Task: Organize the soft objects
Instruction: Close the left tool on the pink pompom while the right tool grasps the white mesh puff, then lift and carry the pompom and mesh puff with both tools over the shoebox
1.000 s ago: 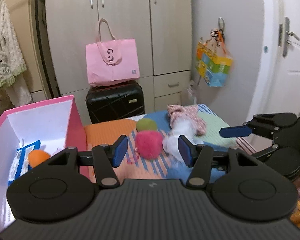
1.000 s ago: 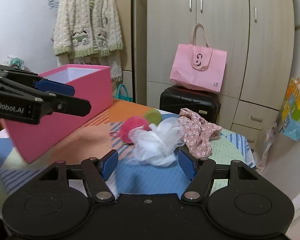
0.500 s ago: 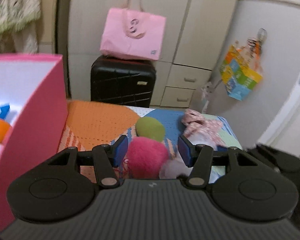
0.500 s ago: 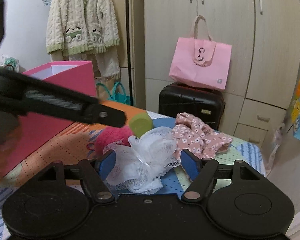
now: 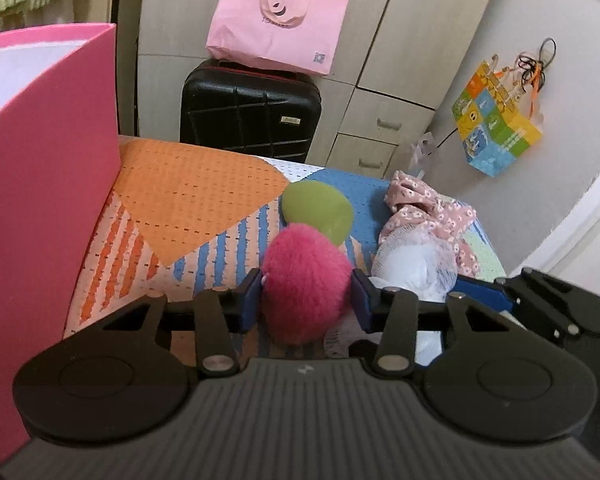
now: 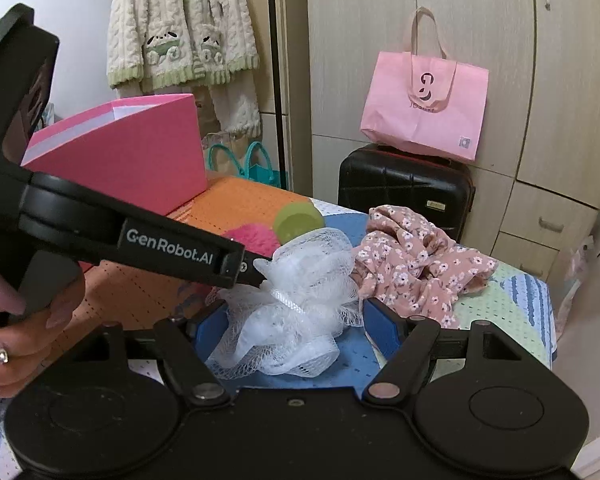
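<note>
A pink fluffy ball [image 5: 306,280] lies on the patterned bed cover [image 5: 188,200]. It sits between the blue pads of my left gripper [image 5: 306,300], whose jaws are closing and meet its fur on both sides. A green ball [image 5: 316,212] rests just behind it. In the right wrist view, my right gripper [image 6: 296,328] stands open around a white mesh bath sponge [image 6: 296,304], its right pad clear of the mesh. A floral pink cloth [image 6: 412,256] lies crumpled to the right of the sponge. The pink box [image 5: 48,200] stands at the left.
A black suitcase [image 5: 252,108] with a pink tote bag [image 5: 276,20] on it stands behind the bed, against wooden cupboards [image 6: 420,40]. A colourful bag [image 5: 496,128] hangs on the right wall. A person's hand [image 6: 20,320] holds the left gripper's handle.
The left gripper has dropped and moved in over the pink fluffy ball, and its jaws have narrowed onto it. The right gripper has come closer to the white sponge, which now lies between its pads.
</note>
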